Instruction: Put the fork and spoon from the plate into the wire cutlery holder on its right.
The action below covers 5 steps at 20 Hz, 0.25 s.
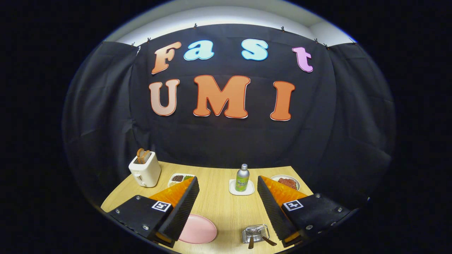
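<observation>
We see both utensils (257, 238) already standing in the wire holder (255, 233), right of the bare pink plate (197, 229), so the main risk we judge now is knocking the light holder over, since it sits just beside the right finger. Our gripper (227, 197) hovers above the table (219, 201), jaws spread wide and holding nothing, looking toward the bottle (242, 177).

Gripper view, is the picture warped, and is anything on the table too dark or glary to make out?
Gripper view: fisheye bends the table edge strongly; lighting even, no glare; wire cutlery holder and pink plate between the open jaws stay sharp.
</observation>
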Tool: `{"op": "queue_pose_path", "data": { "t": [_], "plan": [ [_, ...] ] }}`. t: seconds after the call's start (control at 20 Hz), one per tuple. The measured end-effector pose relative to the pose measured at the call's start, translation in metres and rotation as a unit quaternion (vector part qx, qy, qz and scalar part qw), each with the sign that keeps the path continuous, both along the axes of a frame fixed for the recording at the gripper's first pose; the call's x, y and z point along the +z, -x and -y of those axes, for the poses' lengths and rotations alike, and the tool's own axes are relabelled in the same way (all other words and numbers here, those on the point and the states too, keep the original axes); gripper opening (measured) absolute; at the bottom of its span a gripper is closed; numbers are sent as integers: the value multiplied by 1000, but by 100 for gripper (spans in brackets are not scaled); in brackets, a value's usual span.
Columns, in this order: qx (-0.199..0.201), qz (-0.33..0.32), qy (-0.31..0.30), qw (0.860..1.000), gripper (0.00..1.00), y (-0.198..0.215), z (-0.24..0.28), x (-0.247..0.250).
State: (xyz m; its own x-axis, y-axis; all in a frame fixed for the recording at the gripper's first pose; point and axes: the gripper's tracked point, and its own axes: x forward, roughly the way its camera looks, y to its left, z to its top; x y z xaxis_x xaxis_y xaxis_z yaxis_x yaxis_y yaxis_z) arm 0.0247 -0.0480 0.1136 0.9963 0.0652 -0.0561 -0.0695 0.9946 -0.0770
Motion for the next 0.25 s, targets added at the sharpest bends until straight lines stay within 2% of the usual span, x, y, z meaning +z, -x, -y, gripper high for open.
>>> {"op": "queue_pose_path", "data": {
  "t": [0.25],
  "plan": [
    [5,3,-9,1000,99,6,-2,3]
  ]
}}
